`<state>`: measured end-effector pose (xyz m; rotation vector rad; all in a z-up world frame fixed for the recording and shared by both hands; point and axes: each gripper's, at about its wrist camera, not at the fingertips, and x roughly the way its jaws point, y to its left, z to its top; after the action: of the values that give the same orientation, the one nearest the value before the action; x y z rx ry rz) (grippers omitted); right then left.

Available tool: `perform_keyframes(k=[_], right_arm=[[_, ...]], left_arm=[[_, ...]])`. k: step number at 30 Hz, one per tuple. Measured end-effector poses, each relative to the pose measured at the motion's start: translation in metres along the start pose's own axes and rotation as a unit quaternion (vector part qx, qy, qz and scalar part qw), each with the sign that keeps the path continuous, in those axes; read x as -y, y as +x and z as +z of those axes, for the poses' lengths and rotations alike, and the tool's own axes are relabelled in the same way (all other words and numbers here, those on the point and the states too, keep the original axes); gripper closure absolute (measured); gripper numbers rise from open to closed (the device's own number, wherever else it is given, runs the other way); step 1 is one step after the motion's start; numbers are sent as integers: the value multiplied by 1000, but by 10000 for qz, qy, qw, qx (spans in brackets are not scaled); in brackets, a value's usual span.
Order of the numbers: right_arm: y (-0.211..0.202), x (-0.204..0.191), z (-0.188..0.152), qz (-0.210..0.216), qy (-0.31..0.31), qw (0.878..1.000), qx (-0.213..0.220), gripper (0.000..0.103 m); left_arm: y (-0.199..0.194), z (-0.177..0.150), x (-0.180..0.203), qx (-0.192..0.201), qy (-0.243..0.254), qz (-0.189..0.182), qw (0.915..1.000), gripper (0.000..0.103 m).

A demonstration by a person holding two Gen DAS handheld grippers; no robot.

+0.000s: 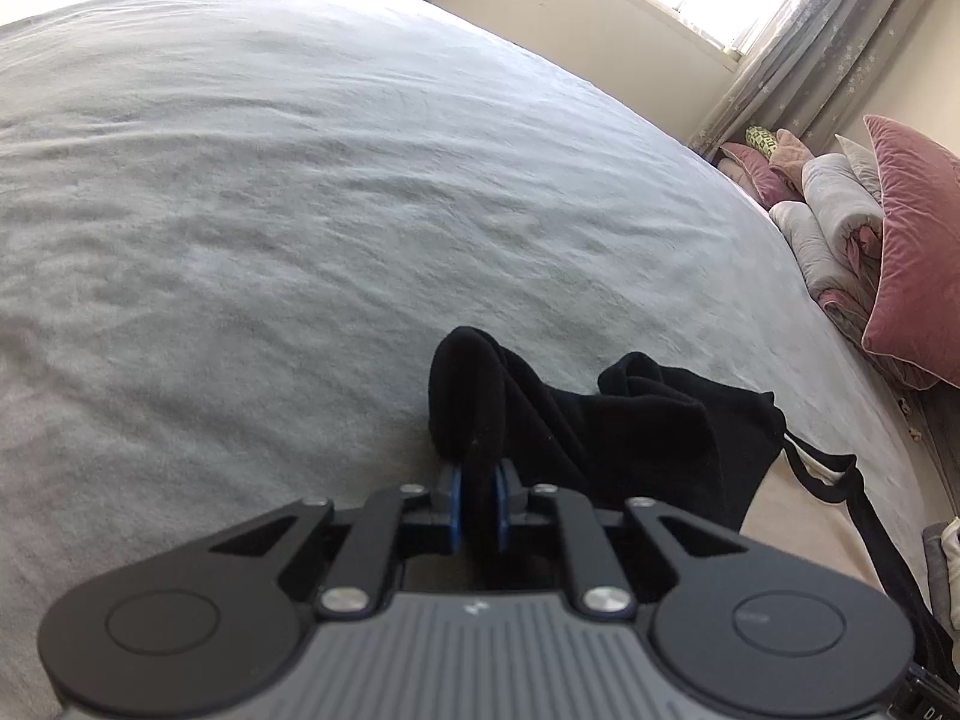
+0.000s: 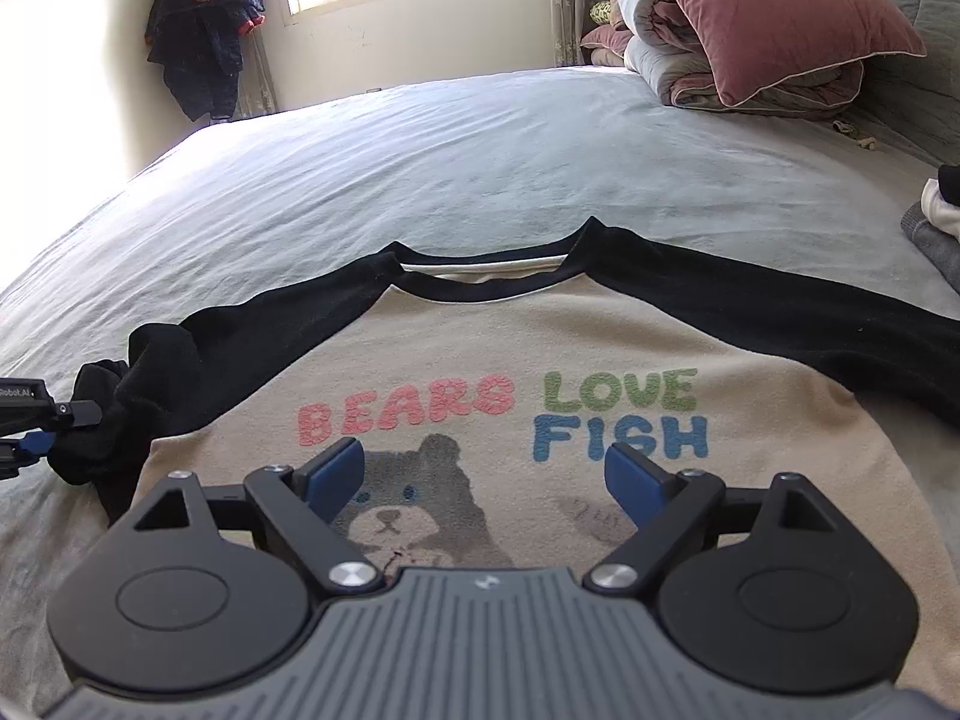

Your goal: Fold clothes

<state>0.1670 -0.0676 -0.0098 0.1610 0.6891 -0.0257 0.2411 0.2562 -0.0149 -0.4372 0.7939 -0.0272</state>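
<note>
Left tongs: we see the left tongs point(image 1: 478, 501) clamped on the bunched black sleeve point(image 1: 480, 396) of the shirt, blue pads pressed against the cloth.
Right tongs: the right tongs point(image 2: 485, 471) stand wide apart, holding nothing, above the bear print.
Shirt: we find the cream long-sleeved shirt with black sleeves and "BEARS LOVE FISH" lettering point(image 2: 510, 360) lying flat, face up, on the bed with the pale grey sheet point(image 2: 420, 138).
Far corner: a dusty pink velvet pillow point(image 2: 774, 12) leans on a folded quilt point(image 2: 666, 54).
</note>
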Motion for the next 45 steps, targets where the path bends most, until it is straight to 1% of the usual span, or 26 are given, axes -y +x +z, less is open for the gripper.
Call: perform_keyframes(k=[2,4,6,8,10,12,16,17,20,21,22,23,24,25,26,28,29,30,32,34,37,39,42,43,44,45], right_arm=[[1,-8,2,123,-96,9999,36,13],[0,-16,4,241,-221,9994,109,13],[0,-23,7,337,-316,9988,170,13],[0,-30,9,421,-358,9983,204,13],[1,-35,10,495,-327,9980,196,13],[1,-40,10,564,-286,9978,178,13],[1,-46,9,638,-299,9974,142,13],[0,-47,9,635,-325,9973,142,13],[-1,-48,10,654,-405,9969,163,13],[-2,-49,11,672,-436,9966,170,13],[-2,-51,12,709,-476,9962,178,13],[-2,-53,13,751,-520,9956,187,13],[-3,-56,14,797,-556,9951,193,13],[-2,-59,15,866,-599,9942,197,13],[-2,-64,16,934,-638,9934,197,13],[-1,-72,17,1054,-714,9917,187,13],[-1,-76,18,1114,-753,9908,182,13],[0,-81,18,1165,-791,9899,171,13],[1,-89,18,1240,-862,9884,141,13],[3,-96,18,1293,-909,9874,108,13],[5,-102,16,1364,-872,9868,44,13],[7,-104,13,1418,-824,9865,-3,13],[10,-104,11,1419,-739,9871,-85,13],[12,-103,11,1406,-711,9875,-106,13],[13,-102,11,1393,-683,9878,-123,13],[14,-102,11,1386,-664,9880,-136,13]], left_arm=[[-9,7,3,131,143,97,9998,93],[-21,15,11,336,434,353,9979,93],[-33,24,23,598,875,680,9920,93],[-38,28,33,758,1320,1022,9830,93],[-39,28,42,869,1745,1367,9712,93],[-41,28,52,976,2166,1707,9563,93],[-43,30,68,1163,2943,2345,9192,91],[-44,32,61,1128,2925,2359,9198,90],[-52,34,42,1041,2636,2065,9365,91],[-55,34,35,1004,2511,1908,9436,91],[-61,34,26,933,2277,1525,9572,90],[-66,34,17,857,2046,1139,9684,89],[-69,33,8,765,1843,758,9770,86],[-72,31,-1,670,1636,376,9835,85],[-75,29,-9,586,1448,27,9877,80],[-78,24,-22,501,1241,-400,9902,73],[-79,22,-29,473,1138,-557,9908,67],[-80,19,-36,506,1041,-497,9920,60],[-75,19,-50,488,772,-382,9951,55],[-65,22,-65,404,462,-283,9977,54],[-42,24,-81,116,119,-307,9994,53],[-28,20,-81,26,93,-353,9993,52],[-17,16,-71,133,215,-400,9989,51],[-15,15,-67,181,263,-411,9986,51],[-12,14,-63,232,331,-397,9984,57],[-9,13,-60,280,496,-256,9981,80]])
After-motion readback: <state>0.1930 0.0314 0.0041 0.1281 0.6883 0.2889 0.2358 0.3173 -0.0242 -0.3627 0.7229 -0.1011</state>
